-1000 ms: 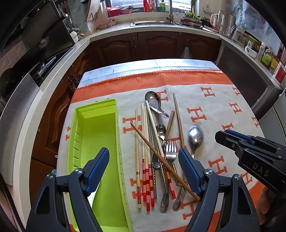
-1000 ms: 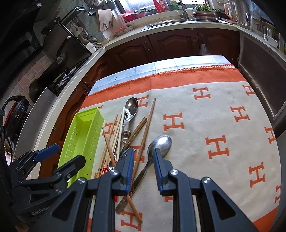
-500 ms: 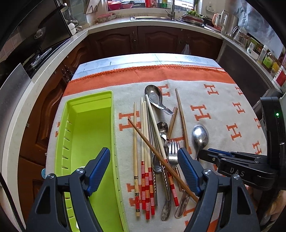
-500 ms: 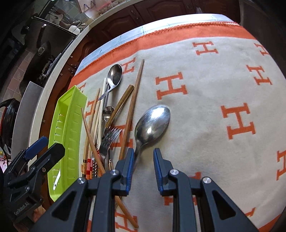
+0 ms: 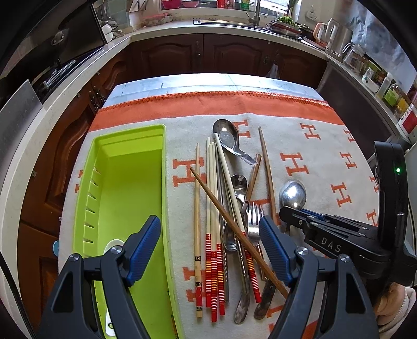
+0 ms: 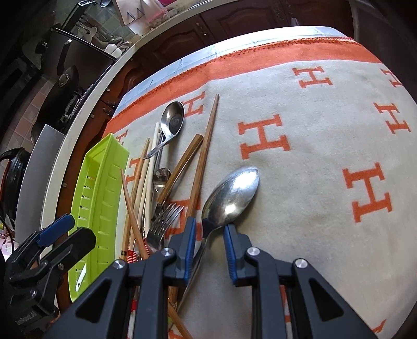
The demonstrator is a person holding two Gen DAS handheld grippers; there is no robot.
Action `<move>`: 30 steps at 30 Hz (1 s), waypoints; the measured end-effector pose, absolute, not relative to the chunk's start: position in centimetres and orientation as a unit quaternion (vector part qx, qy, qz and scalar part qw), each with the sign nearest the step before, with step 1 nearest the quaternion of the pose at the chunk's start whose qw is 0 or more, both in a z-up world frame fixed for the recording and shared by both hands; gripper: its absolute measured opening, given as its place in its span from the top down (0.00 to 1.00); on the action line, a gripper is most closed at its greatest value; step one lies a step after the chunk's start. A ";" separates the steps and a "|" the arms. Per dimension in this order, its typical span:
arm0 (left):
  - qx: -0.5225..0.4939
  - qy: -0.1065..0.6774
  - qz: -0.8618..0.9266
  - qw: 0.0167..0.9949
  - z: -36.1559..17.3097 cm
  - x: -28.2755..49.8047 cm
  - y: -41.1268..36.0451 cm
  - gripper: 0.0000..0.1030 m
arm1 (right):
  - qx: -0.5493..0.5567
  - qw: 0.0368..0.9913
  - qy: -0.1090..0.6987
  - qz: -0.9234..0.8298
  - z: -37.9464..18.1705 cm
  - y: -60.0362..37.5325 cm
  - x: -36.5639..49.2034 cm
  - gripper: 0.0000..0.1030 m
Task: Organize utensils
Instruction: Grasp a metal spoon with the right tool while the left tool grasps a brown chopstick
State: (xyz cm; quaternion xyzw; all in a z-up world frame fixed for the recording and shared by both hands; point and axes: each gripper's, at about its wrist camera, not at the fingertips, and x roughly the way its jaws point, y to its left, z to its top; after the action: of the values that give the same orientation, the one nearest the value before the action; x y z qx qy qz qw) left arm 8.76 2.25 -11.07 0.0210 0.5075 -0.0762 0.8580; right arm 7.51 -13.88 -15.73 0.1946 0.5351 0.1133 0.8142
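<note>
The right tongs (image 6: 208,236) are closing astride the large spoon (image 6: 232,194)'s neck, seemingly not yet pinching; let them clamp before lifting toward the green tray (image 5: 125,182) at nine o'clock; the left tongs (image 5: 208,242) hang apart, empty.

A kitchen: dark wooden cabinets (image 5: 208,56) under a pale countertop (image 5: 166,28) curving from nine to three o'clock; at twelve a sink with tap (image 5: 256,14) below a bright window; a table (image 5: 198,83) under an orange-bordered blanket (image 5: 312,146)
</note>
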 end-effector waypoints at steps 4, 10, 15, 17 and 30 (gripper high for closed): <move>0.021 0.505 -0.078 0.859 -11.0 8.8 2.0 0.26 | 0.204 0.815 0.527 0.126 -16.1 -13.7 7.6 0.95; 0.022 0.505 -0.106 0.856 -10.8 9.3 0.7 0.48 | 0.208 0.822 0.515 0.125 -15.7 -14.3 7.4 0.98; -0.015 0.527 -0.154 0.836 -11.7 10.7 -1.0 0.60 | 0.207 0.832 0.503 0.108 -15.0 -16.4 6.6 0.98; -0.028 0.536 -0.168 0.827 -12.5 11.4 -1.8 0.60 | 0.205 0.837 0.498 0.099 -14.7 -17.4 6.3 0.98; 0.008 0.563 -0.142 0.814 -17.4 14.6 -6.3 0.65 | 0.215 0.838 0.493 0.094 -15.1 -20.5 4.8 0.97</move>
State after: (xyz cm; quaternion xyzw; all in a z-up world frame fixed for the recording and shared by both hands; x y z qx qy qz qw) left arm 14.62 -6.27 -17.43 0.0077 0.5633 -0.1422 0.8139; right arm 4.77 -20.54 -15.15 0.2151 0.4926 0.0944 0.8380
